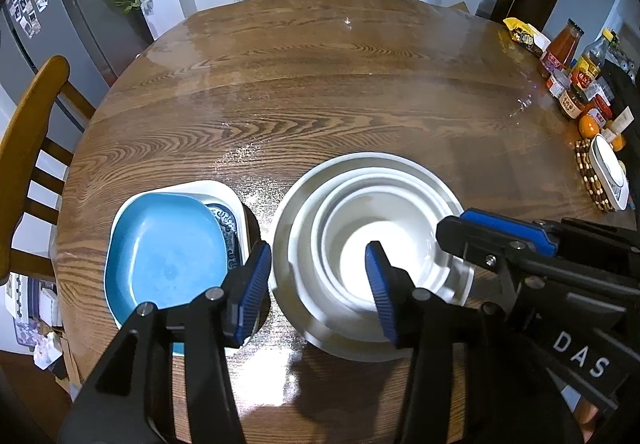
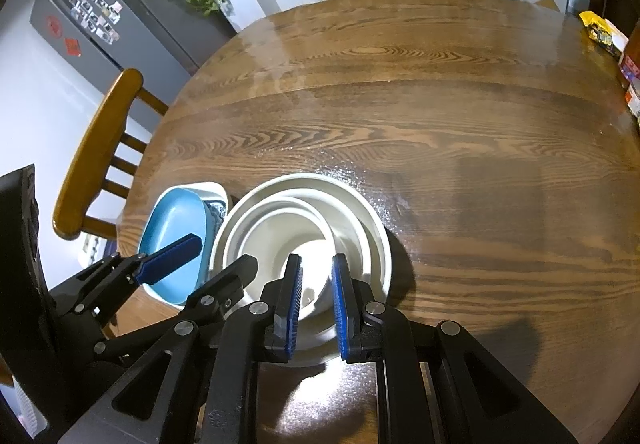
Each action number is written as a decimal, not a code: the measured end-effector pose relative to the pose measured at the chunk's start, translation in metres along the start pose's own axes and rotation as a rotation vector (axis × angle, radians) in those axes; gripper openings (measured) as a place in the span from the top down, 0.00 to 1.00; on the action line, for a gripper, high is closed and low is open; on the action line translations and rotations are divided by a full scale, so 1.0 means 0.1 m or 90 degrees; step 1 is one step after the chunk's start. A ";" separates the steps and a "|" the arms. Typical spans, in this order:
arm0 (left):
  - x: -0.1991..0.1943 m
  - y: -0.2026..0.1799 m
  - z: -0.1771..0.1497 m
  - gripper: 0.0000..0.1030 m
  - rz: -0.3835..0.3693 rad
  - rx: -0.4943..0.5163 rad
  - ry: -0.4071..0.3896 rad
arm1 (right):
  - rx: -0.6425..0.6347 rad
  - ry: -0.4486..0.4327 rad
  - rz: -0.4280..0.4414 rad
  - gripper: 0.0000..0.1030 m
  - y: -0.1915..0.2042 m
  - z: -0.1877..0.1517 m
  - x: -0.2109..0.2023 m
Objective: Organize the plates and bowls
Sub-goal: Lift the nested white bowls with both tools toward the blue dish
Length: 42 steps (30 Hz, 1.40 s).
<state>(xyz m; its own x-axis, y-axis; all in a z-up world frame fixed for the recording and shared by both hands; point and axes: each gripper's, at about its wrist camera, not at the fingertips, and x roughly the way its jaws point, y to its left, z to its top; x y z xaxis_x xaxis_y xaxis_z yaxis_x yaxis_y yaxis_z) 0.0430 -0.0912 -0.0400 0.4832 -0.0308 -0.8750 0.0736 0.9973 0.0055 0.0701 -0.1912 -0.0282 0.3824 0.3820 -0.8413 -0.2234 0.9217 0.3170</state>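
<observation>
- Hovering over the near edge of the round wooden table [image 1: 320, 83], the left gripper [image 1: 316, 288] stands apart, one blue pad outside the nested white bowls [image 1: 360, 211], the other inside, neither pressing the rim.
- Right gripper [image 2: 316, 304]: pads nearly together above the bowls' near rim, nothing pinched between.
- Just left of the bowls sits a blue plate [image 1: 168, 252] stacked on a white rectangular dish [image 1: 224, 189].
</observation>
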 end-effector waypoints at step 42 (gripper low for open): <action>-0.20 0.59 -0.14 0.22 0.008 -0.136 0.033 | -0.001 0.000 -0.040 0.56 -0.32 -0.14 -0.25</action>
<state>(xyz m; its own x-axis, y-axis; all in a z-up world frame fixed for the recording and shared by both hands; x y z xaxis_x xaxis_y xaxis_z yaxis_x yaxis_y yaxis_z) 0.0251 -0.0304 -0.0288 0.4371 -0.0209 -0.8992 -0.1213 0.9892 -0.0820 0.0552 -0.2310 -0.0231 0.3952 0.3226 -0.8601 -0.1996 0.9441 0.2624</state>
